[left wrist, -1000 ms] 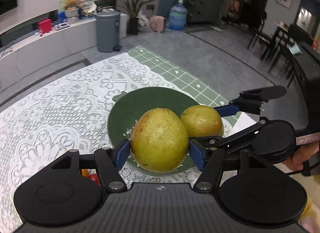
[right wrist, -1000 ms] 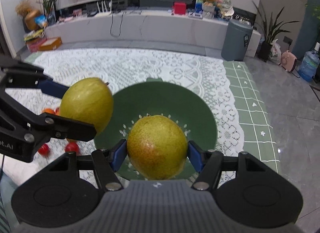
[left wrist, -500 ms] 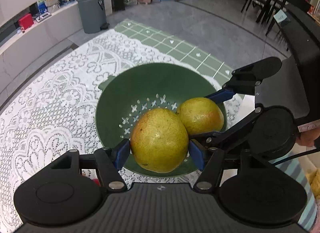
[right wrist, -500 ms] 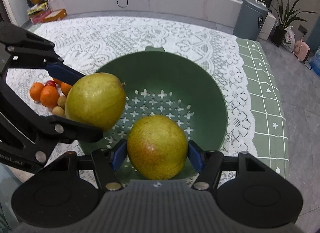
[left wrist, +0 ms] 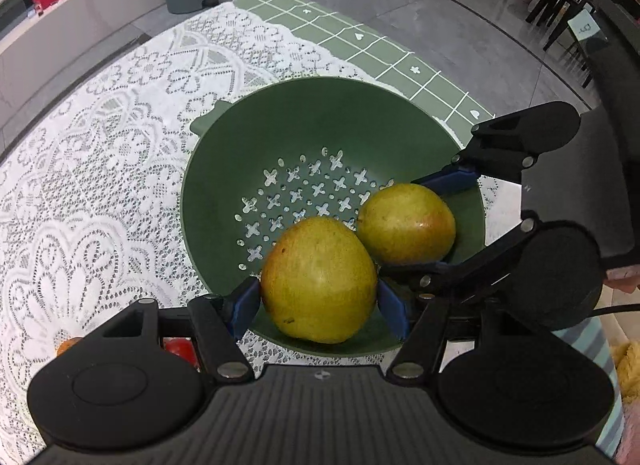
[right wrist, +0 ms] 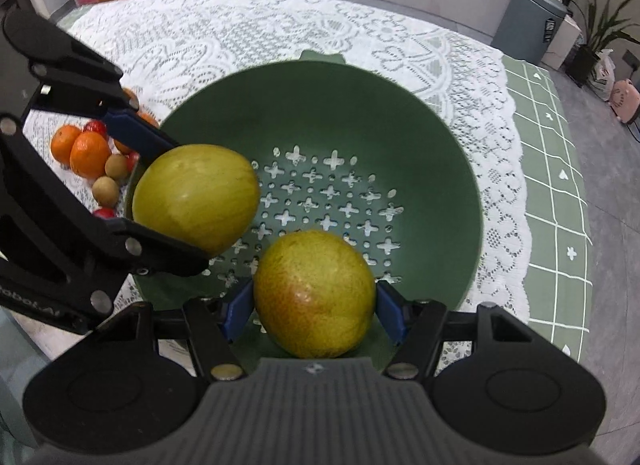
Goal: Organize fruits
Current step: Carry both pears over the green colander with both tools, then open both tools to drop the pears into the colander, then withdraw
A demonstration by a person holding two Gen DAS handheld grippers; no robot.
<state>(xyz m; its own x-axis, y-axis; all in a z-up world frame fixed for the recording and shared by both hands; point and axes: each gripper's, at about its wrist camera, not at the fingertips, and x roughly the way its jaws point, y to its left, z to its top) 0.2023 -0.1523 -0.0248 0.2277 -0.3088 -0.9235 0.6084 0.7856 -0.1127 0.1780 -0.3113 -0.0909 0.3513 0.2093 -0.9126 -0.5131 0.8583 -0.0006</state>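
The two pears could knock together and roll if both drop at once into the green colander (left wrist: pixel 280 113). The left gripper (left wrist: pixel 319 305) clamps one pear (left wrist: pixel 319 279) between its fingers, tilted down over the near rim; the right gripper (right wrist: pixel 315 311) likewise grips its pear (right wrist: pixel 315 299), beside it.

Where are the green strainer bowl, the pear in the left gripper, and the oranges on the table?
green strainer bowl (right wrist: pixel 400 137), right wrist view, bare inner wall.
pear in the left gripper (left wrist: pixel 318 279), left wrist view, middle of its skin.
oranges (right wrist: pixel 89 153), right wrist view, middle of the nearest orange.
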